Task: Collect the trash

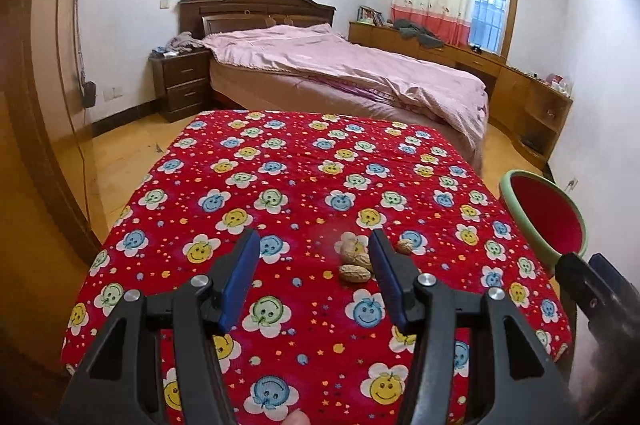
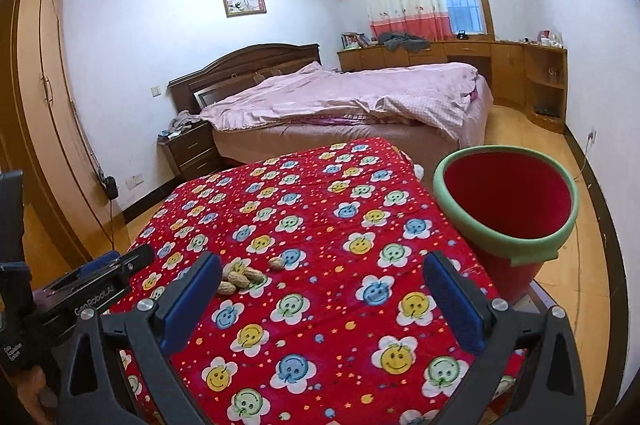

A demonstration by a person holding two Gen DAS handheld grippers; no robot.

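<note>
Several peanut shells [image 1: 355, 261] lie in a small heap on a table covered by a red smiley-flower cloth [image 1: 304, 185]. My left gripper [image 1: 314, 245] is open and empty, its right finger just beside the heap. In the right wrist view the shells [image 2: 242, 275] lie left of my right gripper [image 2: 322, 269], which is open wide and empty above the cloth [image 2: 320, 209]. A red bin with a green rim [image 2: 506, 201] stands at the table's right edge; it also shows in the left wrist view [image 1: 544, 213]. The right gripper's tip shows at the right edge [image 1: 592, 277] there.
A bed with a pink cover [image 1: 340, 65] stands behind the table. A dark nightstand [image 1: 182, 83] is to its left, wooden cabinets [image 1: 520, 85] along the right wall, a wardrobe [image 2: 44, 97] on the left. Wooden floor surrounds the table.
</note>
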